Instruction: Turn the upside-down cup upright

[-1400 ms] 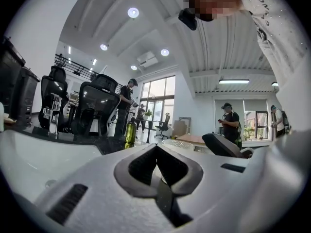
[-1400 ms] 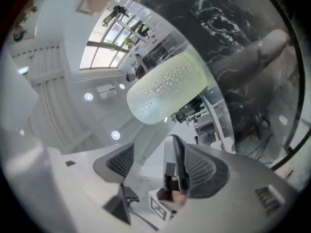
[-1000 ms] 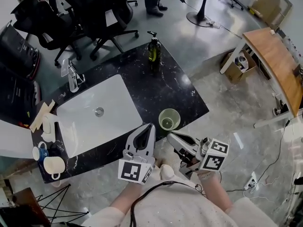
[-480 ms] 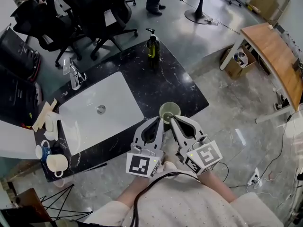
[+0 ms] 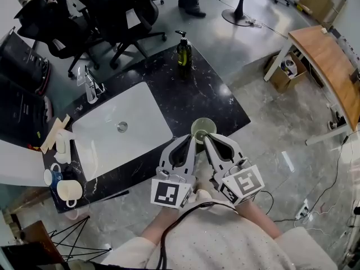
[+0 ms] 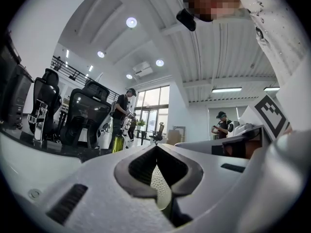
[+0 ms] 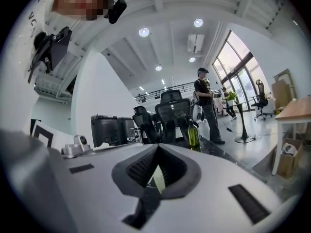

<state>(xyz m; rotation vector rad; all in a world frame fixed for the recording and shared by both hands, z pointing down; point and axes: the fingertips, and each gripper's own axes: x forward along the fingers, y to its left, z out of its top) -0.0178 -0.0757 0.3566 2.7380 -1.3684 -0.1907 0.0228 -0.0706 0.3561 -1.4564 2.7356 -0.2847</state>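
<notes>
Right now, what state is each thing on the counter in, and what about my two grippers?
Green cup: upright, mouth up.
Left gripper: shut, holding nothing.
Right gripper: shut, holding nothing.
Pump bottle: standing upright.
Sink: empty.

The cup [image 5: 202, 130] stands at the counter's [image 5: 216, 103] near edge, right of the sink [image 5: 101, 145]; the bottle [image 5: 183, 52] stands behind.

Left gripper [image 6: 156, 147] fingers [image 6: 97, 193] meet, a pale cup [image 6: 161, 191] apparently just beyond.

Open counter [image 5: 198, 97] between cup [image 5: 202, 129] and bottle [image 5: 181, 52]
</notes>
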